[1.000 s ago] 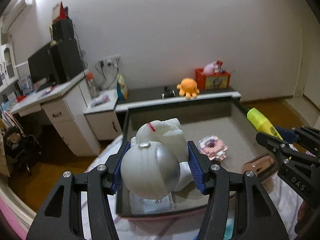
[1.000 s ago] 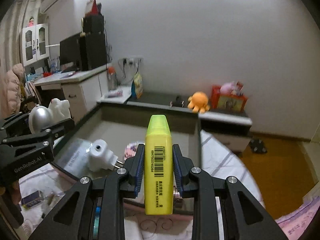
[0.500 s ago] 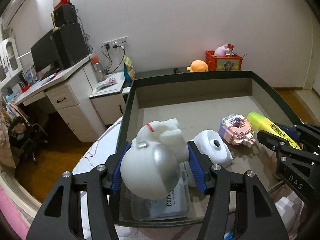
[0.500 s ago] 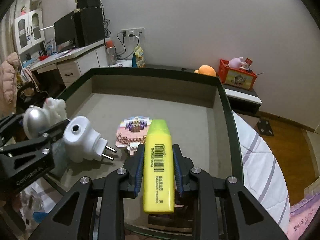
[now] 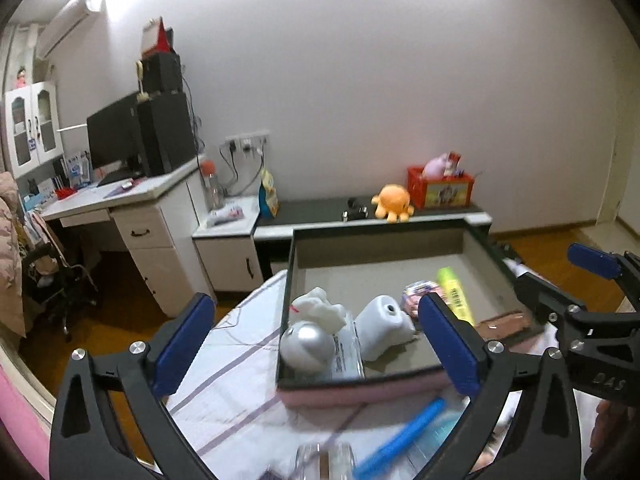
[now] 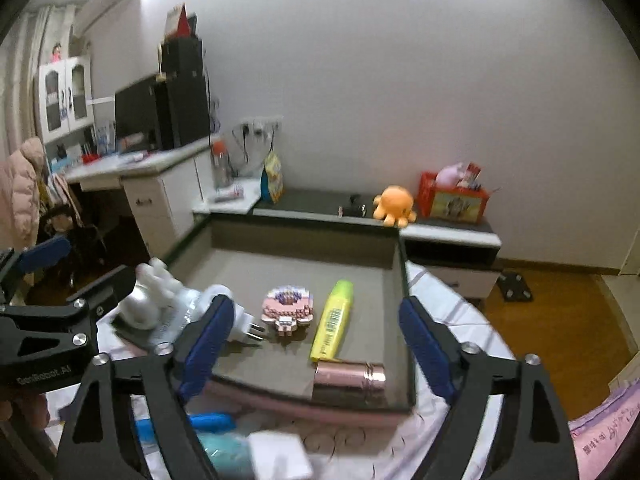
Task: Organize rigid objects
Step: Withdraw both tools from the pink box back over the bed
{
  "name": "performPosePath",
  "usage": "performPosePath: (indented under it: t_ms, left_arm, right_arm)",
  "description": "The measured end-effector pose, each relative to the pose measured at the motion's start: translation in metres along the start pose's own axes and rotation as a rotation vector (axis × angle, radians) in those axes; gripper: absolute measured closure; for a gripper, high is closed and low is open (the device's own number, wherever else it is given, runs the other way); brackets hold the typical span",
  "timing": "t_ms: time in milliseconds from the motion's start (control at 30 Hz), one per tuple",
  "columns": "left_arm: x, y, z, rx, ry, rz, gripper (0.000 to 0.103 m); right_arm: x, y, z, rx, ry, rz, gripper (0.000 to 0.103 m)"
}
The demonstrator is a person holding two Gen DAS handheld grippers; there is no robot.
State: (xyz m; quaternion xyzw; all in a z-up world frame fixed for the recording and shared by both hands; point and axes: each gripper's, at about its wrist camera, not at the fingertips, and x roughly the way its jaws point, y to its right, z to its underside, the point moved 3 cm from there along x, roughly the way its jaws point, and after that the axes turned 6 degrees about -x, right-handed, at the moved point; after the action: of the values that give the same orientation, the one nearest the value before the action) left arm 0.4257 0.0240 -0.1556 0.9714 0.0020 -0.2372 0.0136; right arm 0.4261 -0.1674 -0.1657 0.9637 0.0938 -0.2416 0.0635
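Both sets of fingers spread wide, nothing held: left gripper [image 5: 316, 344], right gripper [image 6: 316, 344]. Placed items already in grey tray [image 6: 396, 406]. Next pick likely blue tube [image 5: 400, 440] at 6 o'clock, outside tray on striped cloth (blurred, so approach slow, centre jaws across its width, lift clear of tray rim). Count in tray: one yellow highlighter [image 6: 333, 321] at centre, one white plug adapter [image 5: 382, 326] at 9 o'clock, one silver-and-white figurine [image 5: 310, 334] further left, one pink brick model [image 6: 287, 309], one rose-gold cylinder [image 6: 349, 374] at 5 o'clock.
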Motion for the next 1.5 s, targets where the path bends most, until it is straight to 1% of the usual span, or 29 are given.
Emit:
performPosePath:
  t_ms: [100, 233, 333, 367, 433, 500, 600, 700, 800, 867, 1000, 1100, 1333, 1400, 1500]
  left_arm:
    - [-0.042, -0.008, 0.003, -0.009, 0.056, 0.009, 0.0]
    - [-0.099, -0.019, 0.016, -0.055, 0.121, 0.018, 0.0]
    - [-0.131, -0.021, 0.029, -0.062, 0.147, 0.039, 0.0]
    - [-0.139, -0.02, 0.034, -0.054, 0.148, 0.038, 0.0]
    - [-0.156, -0.02, 0.045, -0.053, 0.153, 0.033, 0.0]
    - [-0.17, -0.02, 0.052, -0.059, 0.174, 0.03, 0.0]
    - [-0.188, -0.02, 0.062, -0.057, 0.198, 0.04, 0.0]
    - [-0.203, -0.018, 0.073, -0.064, 0.221, 0.061, 0.0]
    - [-0.208, -0.012, 0.08, -0.041, 0.219, 0.058, 0.0]
    - [-0.212, -0.009, 0.085, -0.029, 0.221, 0.046, 0.0]
    - [-0.216, -0.009, 0.091, -0.041, 0.233, 0.051, 0.0]
    - [-0.213, -0.01, 0.095, -0.047, 0.219, 0.057, 0.0]
    - [-0.193, -0.011, 0.11, -0.033, 0.146, 0.058, 0.0]
    - [-0.183, -0.011, 0.116, -0.028, 0.115, 0.061, 0.0]
    - [-0.165, -0.014, 0.127, -0.039, 0.047, 0.072, 0.0]
  right_arm:
    - [-0.048, -0.011, 0.0, -0.004, 0.084, -0.026, 0.013]
    - [-0.094, -0.027, 0.007, -0.023, 0.145, -0.028, 0.013]
    - [-0.122, -0.041, 0.015, -0.047, 0.181, -0.004, 0.013]
    - [-0.131, -0.044, 0.019, -0.052, 0.2, 0.002, 0.013]
    - [-0.145, -0.053, 0.027, -0.068, 0.207, 0.005, 0.012]
    - [-0.156, -0.06, 0.035, -0.073, 0.216, 0.005, 0.013]
    - [-0.176, -0.064, 0.045, -0.061, 0.235, 0.001, 0.012]
    - [-0.194, -0.067, 0.056, -0.049, 0.256, 0.018, 0.012]
    - [-0.206, -0.069, 0.066, -0.045, 0.256, 0.031, 0.012]
    - [-0.21, -0.068, 0.071, -0.039, 0.247, 0.024, 0.012]
    - [-0.215, -0.068, 0.08, -0.035, 0.253, 0.032, 0.012]
    - [-0.212, -0.067, 0.086, -0.031, 0.243, 0.034, 0.012]
    - [-0.193, -0.068, 0.099, -0.024, 0.184, 0.029, 0.012]
    - [-0.184, -0.067, 0.104, -0.024, 0.158, 0.033, 0.012]
    - [-0.166, -0.062, 0.113, -0.01, 0.103, 0.034, 0.012]
